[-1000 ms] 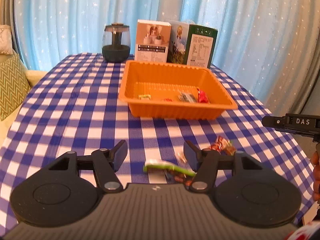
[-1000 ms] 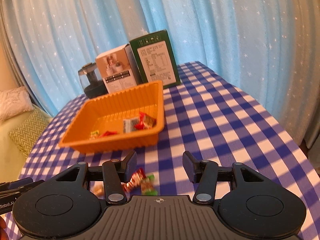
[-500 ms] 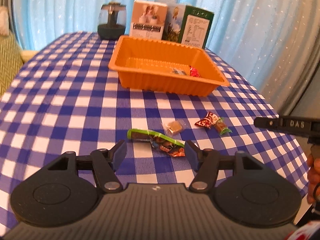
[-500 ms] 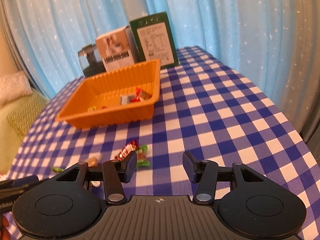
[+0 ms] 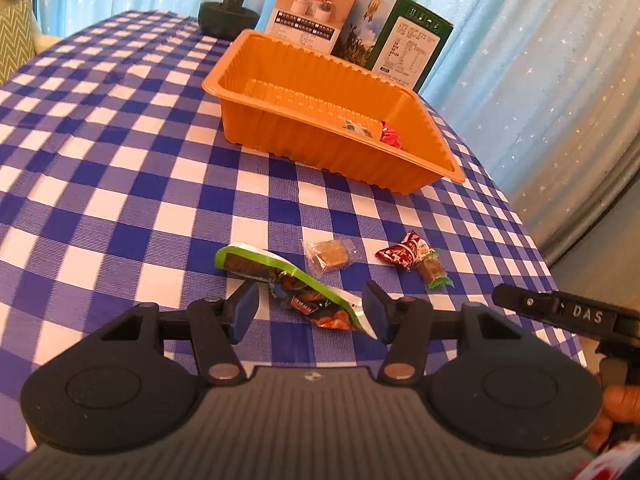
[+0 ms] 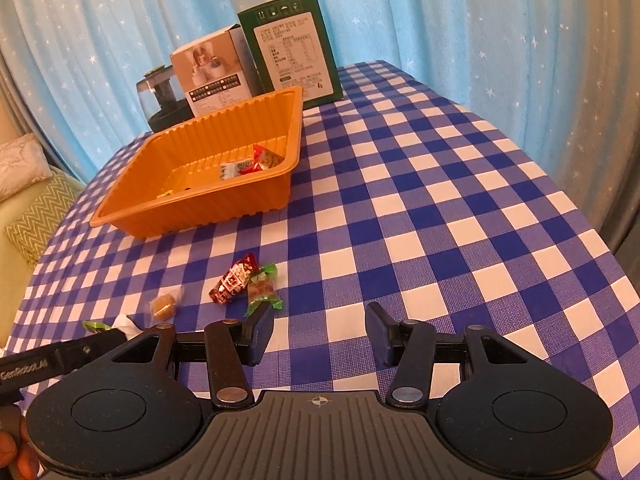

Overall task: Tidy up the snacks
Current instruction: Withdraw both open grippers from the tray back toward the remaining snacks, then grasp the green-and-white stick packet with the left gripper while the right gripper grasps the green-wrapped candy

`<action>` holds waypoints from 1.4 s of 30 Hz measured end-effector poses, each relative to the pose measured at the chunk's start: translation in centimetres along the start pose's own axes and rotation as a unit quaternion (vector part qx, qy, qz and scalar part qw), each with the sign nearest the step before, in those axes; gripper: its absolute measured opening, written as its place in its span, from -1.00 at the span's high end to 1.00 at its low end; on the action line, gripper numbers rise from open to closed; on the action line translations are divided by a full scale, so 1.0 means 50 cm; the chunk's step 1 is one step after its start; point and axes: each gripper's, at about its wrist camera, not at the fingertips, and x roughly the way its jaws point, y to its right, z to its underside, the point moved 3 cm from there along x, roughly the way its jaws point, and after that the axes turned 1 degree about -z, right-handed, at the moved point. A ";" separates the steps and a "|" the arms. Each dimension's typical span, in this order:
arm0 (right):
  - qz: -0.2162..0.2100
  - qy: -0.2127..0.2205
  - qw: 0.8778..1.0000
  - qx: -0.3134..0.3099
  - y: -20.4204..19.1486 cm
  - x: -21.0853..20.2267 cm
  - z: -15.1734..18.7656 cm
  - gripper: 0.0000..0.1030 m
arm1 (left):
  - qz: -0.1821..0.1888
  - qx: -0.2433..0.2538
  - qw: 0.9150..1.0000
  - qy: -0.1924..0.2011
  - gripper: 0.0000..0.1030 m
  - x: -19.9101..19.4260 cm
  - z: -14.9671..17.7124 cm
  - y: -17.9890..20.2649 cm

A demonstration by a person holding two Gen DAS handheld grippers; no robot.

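Note:
A long green-edged snack packet [image 5: 288, 280] lies on the checked cloth between the jaws of my left gripper [image 5: 310, 312]. The jaws are closing; the packet's white end touches the right fingertip [image 5: 376, 310], and the pads are not pressing on it. Beyond lie a caramel candy [image 5: 330, 254], a red-wrapped candy [image 5: 402, 254] and a green-ended candy [image 5: 434, 272]. The orange tray [image 5: 320, 148] behind them holds a few wrapped snacks. My right gripper [image 6: 320, 332] hovers open with only cloth between its fingers, the green-ended candy [image 6: 262, 292] just ahead of its left fingertip.
Two cartons [image 6: 288, 48] and a dark glass jar [image 5: 232, 0] stand behind the tray [image 6: 200, 208], before a blue curtain. A sofa with cushions [image 6: 36, 208] is at the left. The table's edge curves down at the right. A hand shows at each view's lower corner.
My left gripper has sunk toward the cloth and rolled, and its jaws have narrowed around the green-edged packet. The right gripper has tipped a little and kept its place.

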 end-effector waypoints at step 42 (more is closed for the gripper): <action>-0.010 -0.018 0.999 -0.031 -0.039 0.055 -0.006 0.01 | -0.108 0.321 0.941 -0.023 0.47 0.026 0.048 0.074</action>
